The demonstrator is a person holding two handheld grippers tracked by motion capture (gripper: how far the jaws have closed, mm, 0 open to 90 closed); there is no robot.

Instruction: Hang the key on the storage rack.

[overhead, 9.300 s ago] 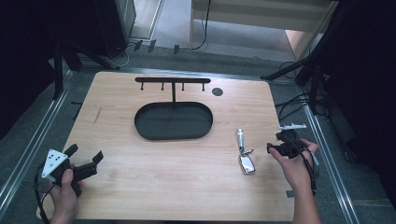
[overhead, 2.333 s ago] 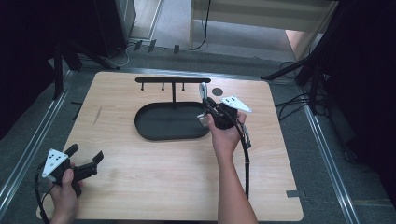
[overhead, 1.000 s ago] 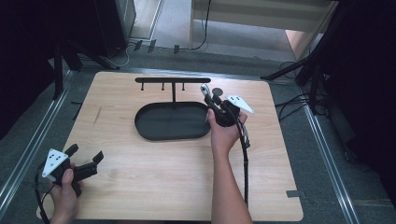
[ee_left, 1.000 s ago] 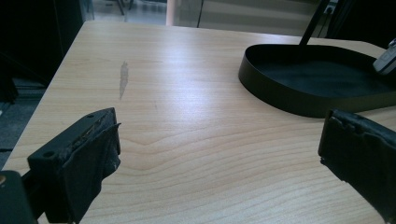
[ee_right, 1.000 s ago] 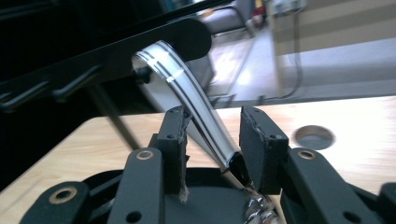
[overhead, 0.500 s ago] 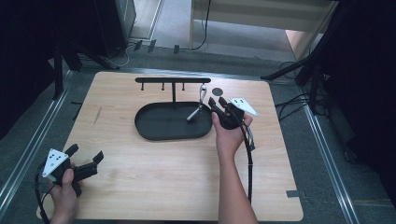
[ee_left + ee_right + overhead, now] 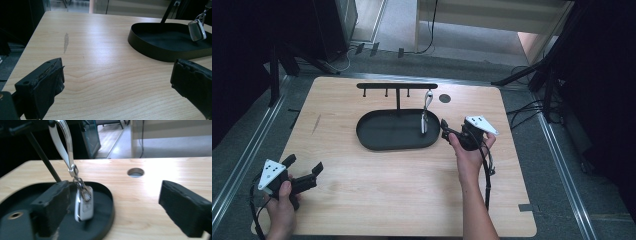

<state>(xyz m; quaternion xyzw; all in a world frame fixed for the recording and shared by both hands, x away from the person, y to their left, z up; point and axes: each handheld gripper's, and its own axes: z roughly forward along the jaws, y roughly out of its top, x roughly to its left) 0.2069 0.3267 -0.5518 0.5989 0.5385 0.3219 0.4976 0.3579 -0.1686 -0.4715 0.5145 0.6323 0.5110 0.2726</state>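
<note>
High view: wooden desk (image 7: 402,180), grey floor beyond. Black tray (image 7: 382,140) with hook rack (image 7: 394,86); key fob (image 7: 424,122) hanging over tray. Left claw (image 7: 304,172) apart, right claw (image 7: 444,129) apart, empty.

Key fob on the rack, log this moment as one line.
white key fob: hanging from black hook rack over black oval tray | right gripper: open beside tray | left gripper: open, idle

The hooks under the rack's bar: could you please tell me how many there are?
4: three bare hooks left of the post, one at the right end carrying the key fob.
</note>
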